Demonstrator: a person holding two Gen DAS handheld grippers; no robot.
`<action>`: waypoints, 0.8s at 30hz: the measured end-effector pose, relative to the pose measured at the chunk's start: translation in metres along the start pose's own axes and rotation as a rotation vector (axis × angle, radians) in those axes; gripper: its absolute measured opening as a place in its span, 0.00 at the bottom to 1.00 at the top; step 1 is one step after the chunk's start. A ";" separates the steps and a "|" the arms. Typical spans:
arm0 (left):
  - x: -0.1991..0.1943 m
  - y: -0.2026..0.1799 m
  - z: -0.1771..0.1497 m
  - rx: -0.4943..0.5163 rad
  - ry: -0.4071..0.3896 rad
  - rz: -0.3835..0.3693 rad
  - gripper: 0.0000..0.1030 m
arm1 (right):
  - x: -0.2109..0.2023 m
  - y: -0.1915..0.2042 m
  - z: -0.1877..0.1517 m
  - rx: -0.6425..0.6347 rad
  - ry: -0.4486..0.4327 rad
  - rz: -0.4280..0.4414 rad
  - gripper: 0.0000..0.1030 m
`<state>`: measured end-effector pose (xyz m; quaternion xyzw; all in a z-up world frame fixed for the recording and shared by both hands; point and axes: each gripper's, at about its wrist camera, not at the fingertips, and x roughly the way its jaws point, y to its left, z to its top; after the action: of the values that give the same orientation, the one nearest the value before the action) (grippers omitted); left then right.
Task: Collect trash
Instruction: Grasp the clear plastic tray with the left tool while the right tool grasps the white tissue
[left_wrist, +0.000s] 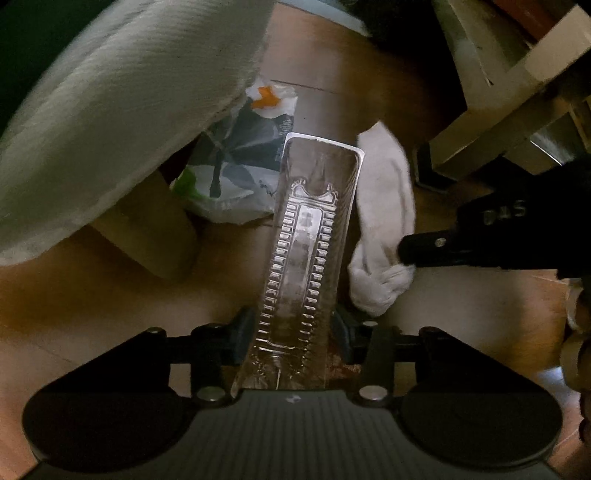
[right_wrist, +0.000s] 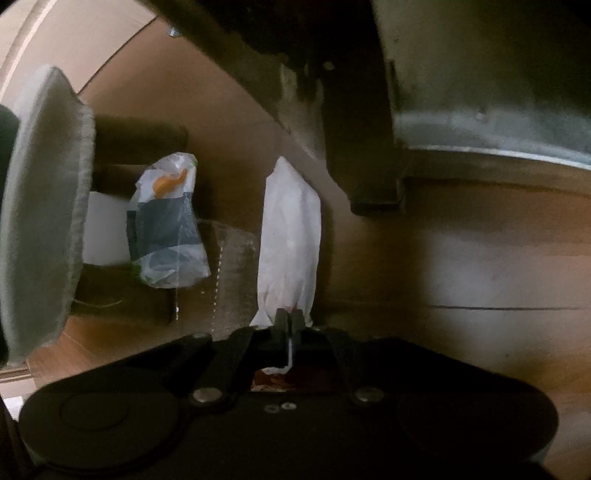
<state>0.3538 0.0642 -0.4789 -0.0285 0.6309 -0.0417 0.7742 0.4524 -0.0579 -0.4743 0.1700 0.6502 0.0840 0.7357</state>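
Note:
My left gripper (left_wrist: 291, 332) is shut on a long clear plastic tray (left_wrist: 306, 236) with a ribbed moulded pattern, which sticks out forward over the wooden floor. My right gripper (right_wrist: 290, 321) is shut on a white crumpled tissue (right_wrist: 290, 236) and holds it hanging forward; the same tissue (left_wrist: 384, 225) and the right gripper's black body (left_wrist: 480, 240) show in the left wrist view to the right of the tray. A printed plastic bag (left_wrist: 240, 162) in white, dark blue and orange lies on the floor beyond the tray, and it also shows in the right wrist view (right_wrist: 166, 229).
A grey upholstered seat edge (left_wrist: 110, 122) with a wooden leg (left_wrist: 155, 236) stands at the left. A pale furniture frame (left_wrist: 509, 110) stands at the right. In the right wrist view a dark table leg (right_wrist: 365, 147) and metal rim (right_wrist: 491, 129) hang overhead.

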 end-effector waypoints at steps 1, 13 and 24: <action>-0.002 0.002 -0.001 -0.004 0.008 0.004 0.41 | -0.004 0.000 -0.001 -0.005 -0.005 -0.003 0.00; -0.064 -0.002 -0.019 0.107 0.027 0.010 0.40 | -0.083 -0.005 -0.030 -0.041 -0.037 0.022 0.00; -0.200 -0.035 -0.023 0.290 -0.074 -0.044 0.40 | -0.226 0.008 -0.076 -0.085 -0.131 0.072 0.00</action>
<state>0.2898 0.0500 -0.2856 0.0682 0.5886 -0.1483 0.7918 0.3466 -0.1182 -0.2687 0.1670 0.5902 0.1265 0.7796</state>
